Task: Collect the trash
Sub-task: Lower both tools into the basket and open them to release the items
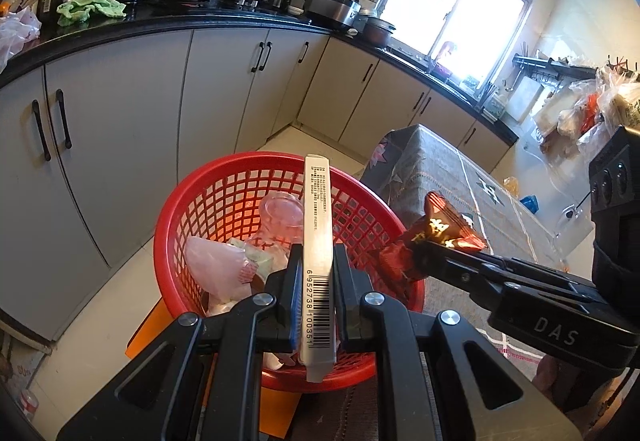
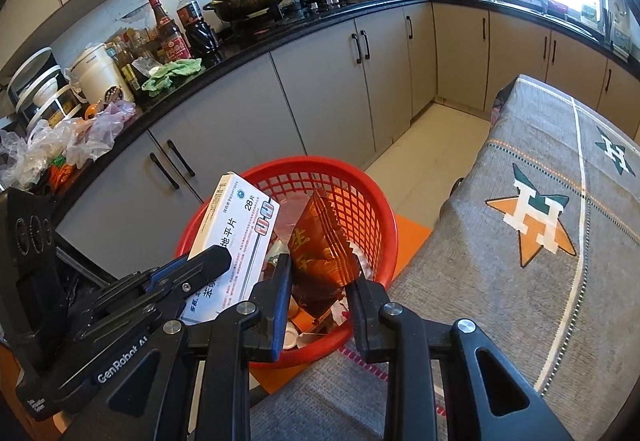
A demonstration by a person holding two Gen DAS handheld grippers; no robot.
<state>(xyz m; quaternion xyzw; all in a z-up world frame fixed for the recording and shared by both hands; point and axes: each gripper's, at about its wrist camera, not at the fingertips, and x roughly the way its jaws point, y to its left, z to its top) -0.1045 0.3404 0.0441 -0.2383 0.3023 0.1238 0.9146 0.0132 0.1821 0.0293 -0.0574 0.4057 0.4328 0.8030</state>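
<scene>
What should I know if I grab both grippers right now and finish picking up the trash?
Left gripper: shut on a flat white box, held on edge above the red basket.
Right gripper: shut on a crinkly red wrapper, also above the basket.
The basket stands on the floor beside the cloth-covered table and already holds a clear cup and some crumpled bits.
Done: both pieces picked up and carried over.
Left: open each gripper so the box and the wrapper drop in. Whether more trash remains elsewhere cannot be seen.

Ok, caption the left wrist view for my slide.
Left gripper holds a white box over the red basket.
</scene>
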